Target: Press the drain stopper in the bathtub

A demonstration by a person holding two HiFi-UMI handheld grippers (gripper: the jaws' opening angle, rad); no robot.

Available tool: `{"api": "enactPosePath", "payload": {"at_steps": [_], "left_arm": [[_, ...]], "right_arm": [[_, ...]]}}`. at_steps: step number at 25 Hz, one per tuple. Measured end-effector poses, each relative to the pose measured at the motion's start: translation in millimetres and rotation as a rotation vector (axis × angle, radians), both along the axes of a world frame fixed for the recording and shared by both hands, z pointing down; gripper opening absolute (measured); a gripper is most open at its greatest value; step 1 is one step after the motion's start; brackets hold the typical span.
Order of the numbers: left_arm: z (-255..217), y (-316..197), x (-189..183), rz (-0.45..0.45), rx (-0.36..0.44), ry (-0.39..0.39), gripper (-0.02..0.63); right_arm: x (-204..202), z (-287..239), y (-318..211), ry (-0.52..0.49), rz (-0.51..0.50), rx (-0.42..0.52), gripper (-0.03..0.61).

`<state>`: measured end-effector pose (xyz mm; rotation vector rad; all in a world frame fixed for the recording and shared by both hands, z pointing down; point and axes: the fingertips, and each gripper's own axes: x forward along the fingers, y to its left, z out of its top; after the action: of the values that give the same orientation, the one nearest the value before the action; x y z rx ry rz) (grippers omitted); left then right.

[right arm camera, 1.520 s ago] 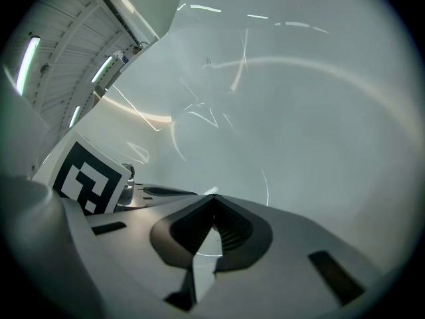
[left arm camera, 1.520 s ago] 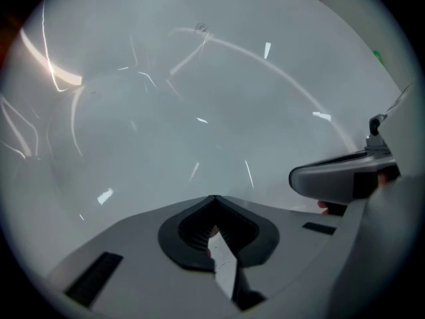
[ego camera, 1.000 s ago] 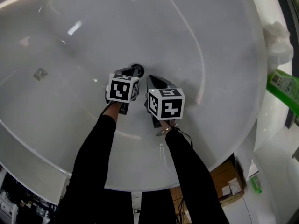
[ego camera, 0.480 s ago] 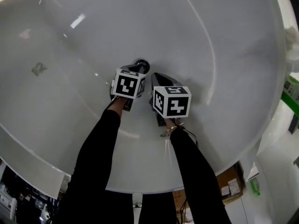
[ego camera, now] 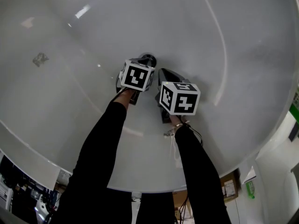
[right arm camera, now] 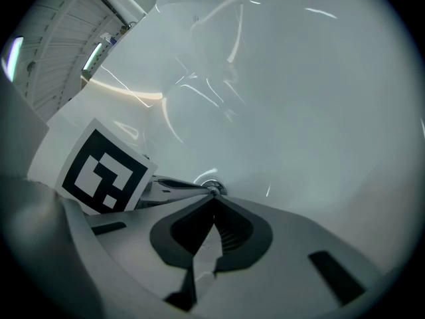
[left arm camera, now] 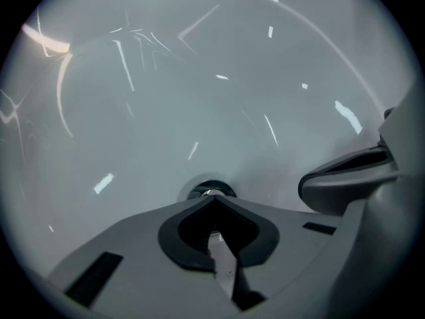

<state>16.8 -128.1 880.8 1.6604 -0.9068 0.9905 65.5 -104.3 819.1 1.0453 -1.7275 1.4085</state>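
A glossy white bathtub (ego camera: pixel 56 125) fills the head view, its bare floor curving up into smooth walls on every side. The drain stopper (ego camera: pixel 148 59), a small dark-ringed metal disc, sits low in the basin, and both tools converge on it. The left gripper (left arm camera: pixel 213 201) is clenched on nothing, its jaws pinched tip to tip, with the point poised at the near edge of the stopper; whether it touches the metal cannot be told. The right gripper (right arm camera: pixel 214 197) is likewise clenched and empty, and it hangs just beside the stopper on the person's right, close alongside the left tool. Judged from this, the approach looks complete and the press itself not yet delivered; what remains is a short downward push onto the disc. Room is generous: the floor around the stopper carries nothing, and the tub walls rise well apart from it. The only crowding comes from the two grippers standing side by side, so the idle right one is the likeliest thing to be nudged.
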Motion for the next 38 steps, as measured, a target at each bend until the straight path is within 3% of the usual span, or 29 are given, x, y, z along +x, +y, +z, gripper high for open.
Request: {"api": "enactPosePath", "payload": {"at_steps": [11,23,31,38], "left_arm": [[7,3,5,0.080,0.018,-0.036,0.006],[7,2,5,0.091,0.030,-0.039,0.008],[8,4,6,0.107,0.043,-0.079,0.008],[12,4,5,0.098,0.010,-0.082,0.008]], "right_arm": [[5,-2,-7,0.016,0.033,-0.011,0.002],[4,5,-7,0.012,0.043,-0.030,0.002],[6,9,-6,0.014,0.058,-0.044,0.002],[6,8,-7,0.010,0.066,-0.039,0.002]]}}
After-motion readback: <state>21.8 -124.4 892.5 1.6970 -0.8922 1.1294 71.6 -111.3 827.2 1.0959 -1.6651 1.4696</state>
